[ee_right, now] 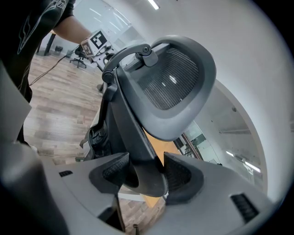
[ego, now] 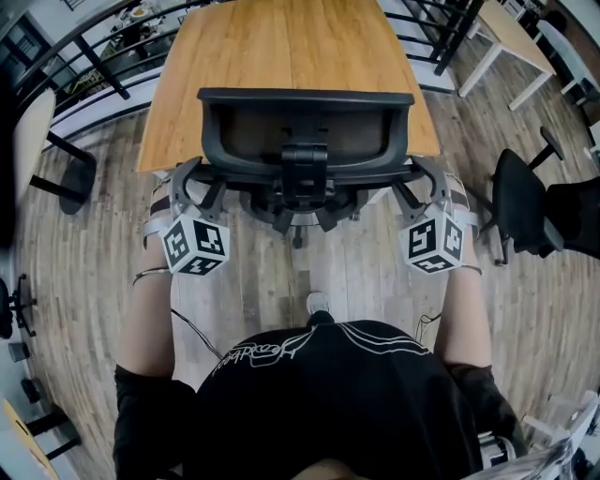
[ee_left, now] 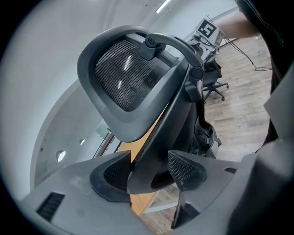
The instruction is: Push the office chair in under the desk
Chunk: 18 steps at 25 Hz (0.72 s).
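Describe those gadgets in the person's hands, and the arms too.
Both are grey plastic: the left gripper and right gripper each have two curved jaws with dark textured pads, plus a white cube of black square markers. Thin cables trail off. Sleeves are black.

You've got bright, even light in head view, soft shadows on floor (ego: 253,281), strong fisheye bend at edges. Gripper views: dark vignette corners, ceiling strip light (ee_left: 161,5) glinting off chair (ee_left: 124,69) mesh; foreground slightly soft.
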Motion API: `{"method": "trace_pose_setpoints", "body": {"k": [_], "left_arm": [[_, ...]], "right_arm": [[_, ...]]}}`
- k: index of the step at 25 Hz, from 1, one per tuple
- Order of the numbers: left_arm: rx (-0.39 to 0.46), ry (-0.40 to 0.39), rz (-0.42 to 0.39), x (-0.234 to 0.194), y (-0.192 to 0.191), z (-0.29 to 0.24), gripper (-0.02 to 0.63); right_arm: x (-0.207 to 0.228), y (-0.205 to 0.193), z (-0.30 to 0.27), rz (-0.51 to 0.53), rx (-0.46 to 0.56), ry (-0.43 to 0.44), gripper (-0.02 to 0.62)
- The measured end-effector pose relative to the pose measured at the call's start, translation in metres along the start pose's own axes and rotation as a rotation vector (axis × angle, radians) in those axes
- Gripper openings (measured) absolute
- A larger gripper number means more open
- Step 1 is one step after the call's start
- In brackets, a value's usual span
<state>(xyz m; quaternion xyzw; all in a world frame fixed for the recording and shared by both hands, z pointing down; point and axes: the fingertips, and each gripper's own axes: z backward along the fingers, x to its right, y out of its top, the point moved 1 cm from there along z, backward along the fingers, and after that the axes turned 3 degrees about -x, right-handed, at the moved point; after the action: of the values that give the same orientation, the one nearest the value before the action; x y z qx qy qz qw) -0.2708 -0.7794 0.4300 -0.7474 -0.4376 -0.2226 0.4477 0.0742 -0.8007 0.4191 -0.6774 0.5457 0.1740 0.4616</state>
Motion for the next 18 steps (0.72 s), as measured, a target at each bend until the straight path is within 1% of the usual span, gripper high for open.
{"method": "trace_pose_setpoints", "body": {"k": [18], "left_arm": [[0.015, 0.045, 0.01, 0.007, -0.005, -0.007, 0.247]], "right_arm": [[-0.001, -0.003, -0.018, 0.009, 0.034, -0.015, 0.253]]}}
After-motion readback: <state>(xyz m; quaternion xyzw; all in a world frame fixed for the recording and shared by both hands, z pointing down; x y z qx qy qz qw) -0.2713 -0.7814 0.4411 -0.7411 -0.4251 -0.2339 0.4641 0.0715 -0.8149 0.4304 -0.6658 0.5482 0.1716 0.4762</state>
